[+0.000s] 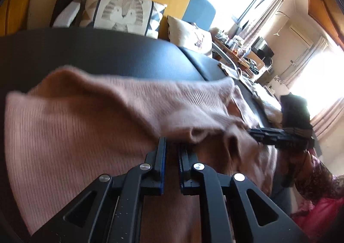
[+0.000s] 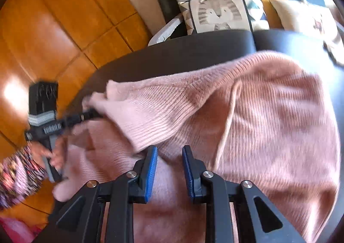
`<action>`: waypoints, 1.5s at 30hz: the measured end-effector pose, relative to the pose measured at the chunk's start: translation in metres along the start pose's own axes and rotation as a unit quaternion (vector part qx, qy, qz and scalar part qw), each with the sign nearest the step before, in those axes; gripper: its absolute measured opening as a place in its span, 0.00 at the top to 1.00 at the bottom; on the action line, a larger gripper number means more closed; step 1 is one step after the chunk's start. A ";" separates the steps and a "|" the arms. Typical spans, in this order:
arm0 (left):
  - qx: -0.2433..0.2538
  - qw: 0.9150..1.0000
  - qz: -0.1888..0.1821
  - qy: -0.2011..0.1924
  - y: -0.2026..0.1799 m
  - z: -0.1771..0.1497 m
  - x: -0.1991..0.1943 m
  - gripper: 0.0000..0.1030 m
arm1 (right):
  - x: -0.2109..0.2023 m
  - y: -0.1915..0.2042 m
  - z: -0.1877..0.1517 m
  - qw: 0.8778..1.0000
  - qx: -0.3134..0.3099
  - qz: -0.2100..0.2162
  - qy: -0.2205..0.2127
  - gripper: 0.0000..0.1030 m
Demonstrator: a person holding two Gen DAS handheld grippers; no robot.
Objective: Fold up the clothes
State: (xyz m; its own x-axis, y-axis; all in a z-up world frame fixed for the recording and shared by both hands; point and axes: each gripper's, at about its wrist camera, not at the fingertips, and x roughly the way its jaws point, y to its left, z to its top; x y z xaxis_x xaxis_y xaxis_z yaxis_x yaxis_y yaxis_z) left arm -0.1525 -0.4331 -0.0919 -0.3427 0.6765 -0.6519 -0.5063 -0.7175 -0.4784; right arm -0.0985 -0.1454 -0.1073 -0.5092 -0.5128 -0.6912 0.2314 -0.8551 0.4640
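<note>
A pink ribbed sweater (image 1: 86,124) (image 2: 268,114) lies spread on a black table (image 1: 107,53) (image 2: 193,56), with one part folded over the rest. My left gripper (image 1: 172,143) has its fingers nearly together, and a bunched fold edge sits at their tips. Seen from the right wrist view, the left gripper (image 2: 96,113) pinches the sweater's edge at the table's left side. My right gripper (image 2: 169,150) stands open above the sweater; its blue pads (image 2: 150,169) touch no fabric. From the left wrist view, the right gripper (image 1: 250,131) pokes in from the right at the sweater's far edge.
A lion-print cushion (image 1: 122,15) (image 2: 219,13) and a cream cushion (image 1: 189,32) lean behind the table. Wooden floor (image 2: 53,28) lies left of it. A cluttered desk (image 1: 240,49) stands by bright windows. A hand (image 2: 51,154) in a patterned sleeve holds the left gripper.
</note>
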 end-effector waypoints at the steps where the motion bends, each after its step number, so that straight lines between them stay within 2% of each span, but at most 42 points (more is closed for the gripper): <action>1: -0.004 1.000 0.003 0.003 0.001 -0.006 -0.002 0.91 | 0.000 0.000 -0.003 1.000 0.006 0.008 0.006 0.77; 5: -0.036 0.999 -0.008 -0.001 0.007 -0.021 -0.012 0.91 | 0.005 0.008 -0.013 0.999 -0.009 0.026 0.040 0.77; 7: -0.052 0.998 -0.035 -0.004 0.008 -0.025 -0.018 0.91 | 0.004 0.014 -0.014 0.998 -0.023 0.041 0.041 0.77; 9: -0.048 0.997 -0.063 -0.001 0.003 -0.028 -0.024 0.91 | 0.001 0.025 -0.013 0.994 -0.047 0.088 0.049 0.86; 10: -0.037 0.997 -0.072 0.005 -0.001 -0.030 -0.027 0.91 | -0.002 0.032 -0.015 0.991 -0.067 0.105 0.054 0.86; 13: 0.004 0.997 -0.068 0.026 -0.013 -0.033 -0.032 0.91 | -0.003 0.058 -0.031 0.978 -0.164 0.086 0.096 0.86; 15: 0.003 0.997 -0.074 0.014 -0.015 -0.027 -0.041 0.91 | -0.005 0.062 -0.036 0.975 -0.185 0.071 0.100 0.85; 16: -0.001 0.997 -0.077 0.002 -0.014 -0.023 -0.046 0.91 | -0.011 0.059 -0.033 0.978 -0.172 0.075 0.088 0.83; 19: -0.026 0.995 -0.073 -0.064 -0.008 0.002 -0.062 0.91 | -0.024 0.037 -0.009 0.989 -0.080 0.124 0.026 0.78; 21: -0.048 0.992 -0.060 -0.103 -0.003 0.022 -0.065 0.91 | -0.027 0.022 0.009 0.992 -0.025 0.121 -0.013 0.76; 23: -0.062 0.991 -0.043 -0.115 -0.002 0.043 -0.050 0.91 | -0.022 0.009 0.025 0.993 0.026 0.105 -0.038 0.76; 25: -0.060 0.992 -0.024 -0.108 -0.007 0.059 -0.030 0.91 | -0.005 0.005 0.041 0.994 0.057 0.080 -0.039 0.75; 27: -0.031 0.996 -0.012 -0.084 -0.020 0.073 -0.004 0.91 | 0.015 0.011 0.055 0.997 0.039 0.060 -0.031 0.75; 30: 0.041 0.999 0.023 -0.015 -0.041 0.067 0.032 0.90 | 0.040 0.031 0.061 0.999 -0.029 0.012 -0.006 0.75; 32: 0.090 0.994 0.054 0.037 -0.051 0.052 0.052 0.90 | 0.053 0.044 0.058 0.995 -0.090 -0.030 0.023 0.75; 33: 0.114 0.990 0.068 0.050 -0.055 0.040 0.057 0.90 | 0.058 0.049 0.053 0.991 -0.119 -0.053 0.036 0.76; 36: 0.172 0.981 0.090 0.031 -0.062 0.010 0.051 0.90 | 0.054 0.051 0.038 0.983 -0.162 -0.084 0.031 0.78; 41: 0.127 0.989 0.072 0.007 -0.048 0.001 0.042 0.90 | 0.050 0.037 0.028 0.985 -0.140 -0.095 -0.010 0.79; 43: 0.115 0.990 0.076 0.001 -0.049 0.005 0.040 0.90 | 0.054 0.042 0.029 0.984 -0.144 -0.107 -0.012 0.79; 45: 0.101 0.990 0.092 -0.028 -0.053 0.013 0.030 0.90 | 0.053 0.048 0.035 0.983 -0.144 -0.112 -0.001 0.78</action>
State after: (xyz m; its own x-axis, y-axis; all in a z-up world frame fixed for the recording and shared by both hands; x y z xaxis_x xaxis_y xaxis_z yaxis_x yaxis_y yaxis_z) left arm -0.1465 -0.3725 -0.0788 -0.4839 0.5491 -0.6814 -0.5775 -0.7854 -0.2228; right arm -0.1432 -0.2109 -0.1023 -0.5753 -0.3099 -0.7570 0.3382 -0.9328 0.1248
